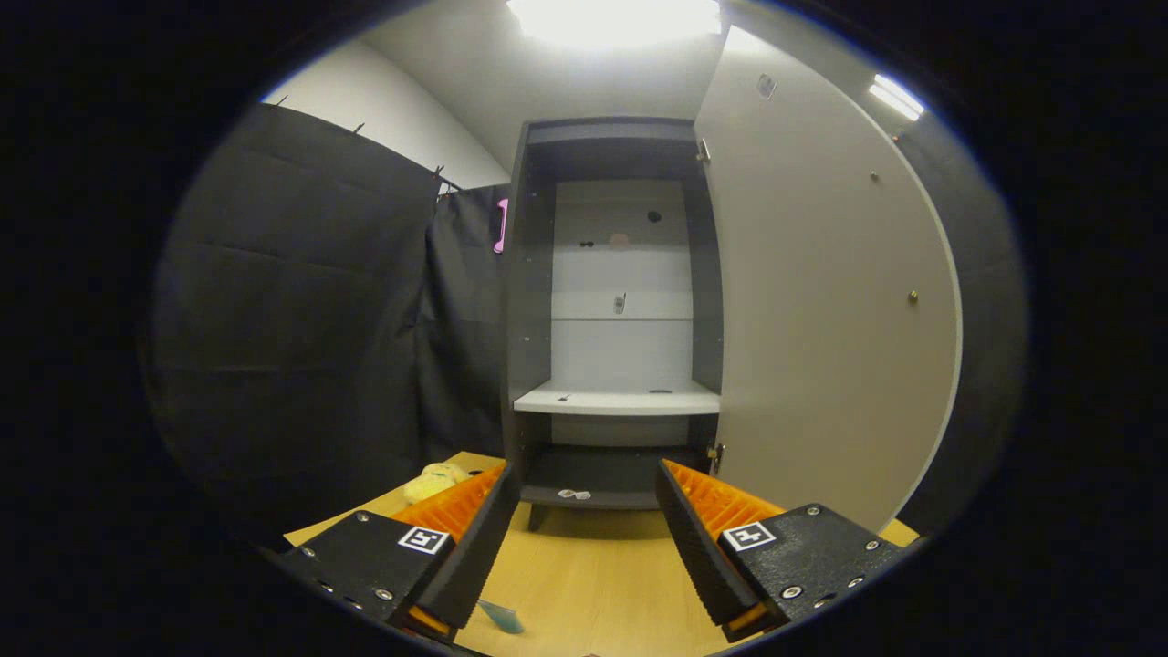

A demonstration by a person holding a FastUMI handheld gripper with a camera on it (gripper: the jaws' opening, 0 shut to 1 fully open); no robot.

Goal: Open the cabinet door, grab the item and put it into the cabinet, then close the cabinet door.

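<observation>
Your gripper [584,511] is spread wide with nothing between its fingers, facing straight at the cabinet [616,310], whose door [821,301] is swung fully open to the right. The yellow plush item [436,480] lies on the wooden table [593,584] just beyond your left finger, beside the cabinet's foot.

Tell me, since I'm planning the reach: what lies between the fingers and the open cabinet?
In the gripper view, bare wooden tabletop runs from the open gripper to the cabinet. The yellow plush item sits off beside the left finger.
</observation>
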